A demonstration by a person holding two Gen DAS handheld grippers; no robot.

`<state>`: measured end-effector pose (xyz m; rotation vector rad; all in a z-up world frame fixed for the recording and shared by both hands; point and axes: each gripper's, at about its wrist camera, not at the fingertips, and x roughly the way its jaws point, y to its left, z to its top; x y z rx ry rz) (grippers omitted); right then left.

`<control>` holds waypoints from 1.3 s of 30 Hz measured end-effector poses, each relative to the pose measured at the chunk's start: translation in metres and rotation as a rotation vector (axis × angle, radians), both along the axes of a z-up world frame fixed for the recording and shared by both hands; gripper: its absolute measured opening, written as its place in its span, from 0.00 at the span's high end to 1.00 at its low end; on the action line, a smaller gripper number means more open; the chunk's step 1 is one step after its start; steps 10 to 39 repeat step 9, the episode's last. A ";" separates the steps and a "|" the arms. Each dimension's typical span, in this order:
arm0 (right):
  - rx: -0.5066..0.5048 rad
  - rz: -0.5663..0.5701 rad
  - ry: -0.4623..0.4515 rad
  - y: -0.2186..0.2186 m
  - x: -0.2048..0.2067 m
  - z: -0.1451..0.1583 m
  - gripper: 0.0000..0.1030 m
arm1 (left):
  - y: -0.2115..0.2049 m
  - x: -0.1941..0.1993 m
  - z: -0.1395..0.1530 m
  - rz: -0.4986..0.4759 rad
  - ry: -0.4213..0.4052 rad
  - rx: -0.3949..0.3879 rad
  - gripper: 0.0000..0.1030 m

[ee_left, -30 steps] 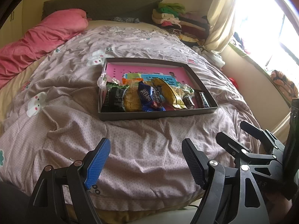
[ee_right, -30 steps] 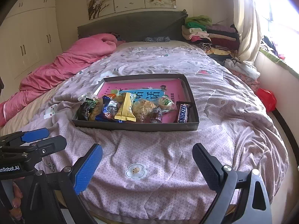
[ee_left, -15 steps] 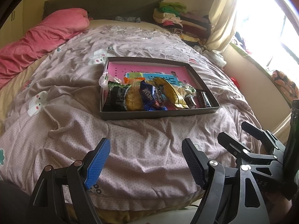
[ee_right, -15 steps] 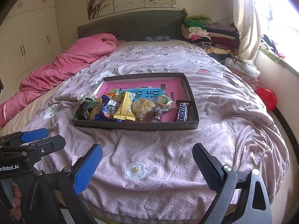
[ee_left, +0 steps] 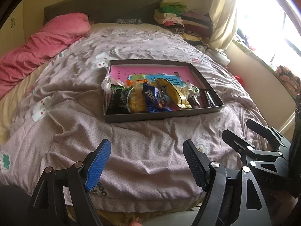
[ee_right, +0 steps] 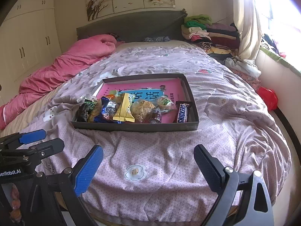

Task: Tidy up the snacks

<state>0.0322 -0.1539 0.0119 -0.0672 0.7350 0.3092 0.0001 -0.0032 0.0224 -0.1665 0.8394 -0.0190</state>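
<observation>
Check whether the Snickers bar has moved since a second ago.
No. The Snickers bar still lies along the right wall of the tray, near its front corner.

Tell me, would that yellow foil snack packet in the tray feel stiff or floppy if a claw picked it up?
The yellow foil snack packet looks puffy and creased, so probably light and crinkly, bending where pinched. Its shiny film may be slippery. It leans on neighbouring snacks in the dark shallow tray, so lifting it might shift them.

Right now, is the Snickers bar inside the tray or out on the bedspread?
Inside. The Snickers bar lies flat in the dark tray, at its right end by the side wall, beside the other snacks.
</observation>
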 end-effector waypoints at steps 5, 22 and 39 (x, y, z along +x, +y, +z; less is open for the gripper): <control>0.016 -0.017 0.011 -0.007 0.005 -0.005 0.05 | 0.007 0.000 0.005 0.047 -0.026 0.010 0.22; 0.014 -0.048 -0.001 -0.017 0.013 -0.009 0.01 | 0.029 0.008 -0.001 0.087 -0.022 -0.036 0.22; 0.014 -0.048 -0.001 -0.017 0.013 -0.009 0.01 | 0.029 0.008 -0.001 0.087 -0.022 -0.036 0.22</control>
